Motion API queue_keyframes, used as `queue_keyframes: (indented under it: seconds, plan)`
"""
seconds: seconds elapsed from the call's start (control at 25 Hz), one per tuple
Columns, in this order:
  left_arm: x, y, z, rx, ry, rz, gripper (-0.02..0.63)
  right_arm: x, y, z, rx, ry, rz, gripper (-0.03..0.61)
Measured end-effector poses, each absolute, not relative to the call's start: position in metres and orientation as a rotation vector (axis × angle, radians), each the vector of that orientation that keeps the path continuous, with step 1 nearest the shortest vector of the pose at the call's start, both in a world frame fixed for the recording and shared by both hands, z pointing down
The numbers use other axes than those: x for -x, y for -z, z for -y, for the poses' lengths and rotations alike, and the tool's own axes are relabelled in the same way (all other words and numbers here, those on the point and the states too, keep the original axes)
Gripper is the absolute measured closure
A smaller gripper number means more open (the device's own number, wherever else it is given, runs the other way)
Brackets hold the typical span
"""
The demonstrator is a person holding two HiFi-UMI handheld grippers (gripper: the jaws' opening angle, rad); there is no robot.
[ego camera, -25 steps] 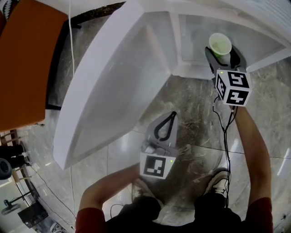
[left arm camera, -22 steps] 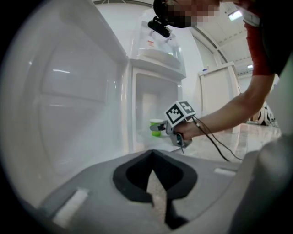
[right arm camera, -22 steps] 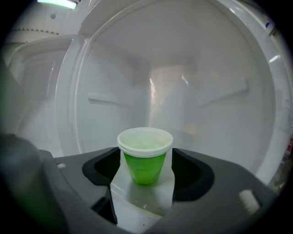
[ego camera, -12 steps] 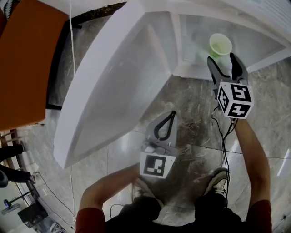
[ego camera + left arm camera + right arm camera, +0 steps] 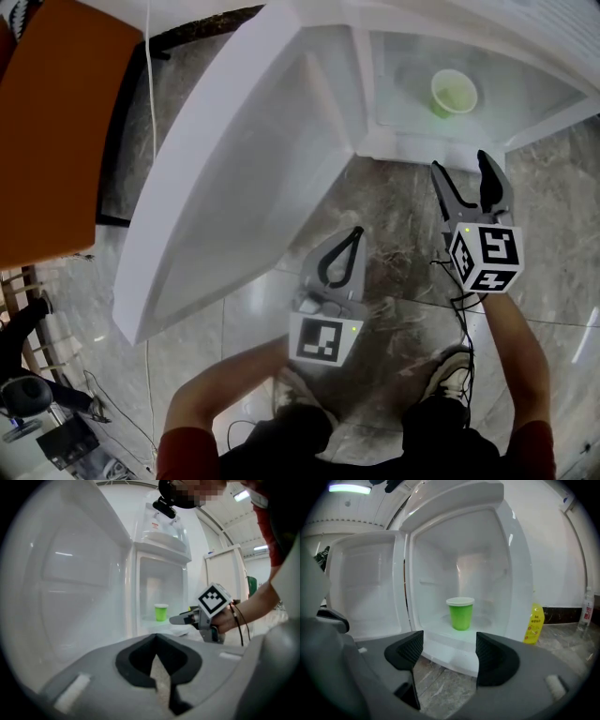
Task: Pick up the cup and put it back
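Cup (image 5: 461,614) upright on fridge (image 5: 497,573) floor, dead ahead of right gripper (image 5: 446,652), jaws apart and empty, just outside the sill. Left gripper (image 5: 352,239) hangs farther off, jaws together, empty. Right is nearer for any regrasp.

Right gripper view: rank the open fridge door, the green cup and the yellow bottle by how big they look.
1. The fridge door, by far the largest.
2. The green cup and the yellow bottle look nearly alike. The cup is wider, the bottle taller and narrower, so they are too close to rank.
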State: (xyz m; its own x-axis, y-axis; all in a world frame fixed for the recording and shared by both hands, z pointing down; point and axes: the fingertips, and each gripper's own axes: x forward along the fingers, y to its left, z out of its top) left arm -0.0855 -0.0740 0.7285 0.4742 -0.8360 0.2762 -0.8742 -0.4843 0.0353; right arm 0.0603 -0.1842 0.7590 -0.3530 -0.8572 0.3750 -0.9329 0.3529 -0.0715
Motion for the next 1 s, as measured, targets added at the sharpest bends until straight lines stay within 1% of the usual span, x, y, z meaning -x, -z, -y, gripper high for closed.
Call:
queue_keyframes:
  seconds: [0.24, 0.52, 1.0]
  plan:
    - [0.086, -0.725, 0.075, -2.544, -0.328, 1.499, 0.614, -0.071, -0.748, 0.135, -1.652, -0.345, 2.328, 0.242]
    - [0.080, -0.721, 0.071, -2.573, -0.325, 1.482, 0.614, -0.067, -0.744, 0.075, -1.579, -0.240, 2.336, 0.244]
    - [0.081, -0.716, 0.068, -2.584, -0.325, 1.485, 0.614, -0.068, -0.743, 0.058, -1.581, -0.250, 2.342, 0.244]
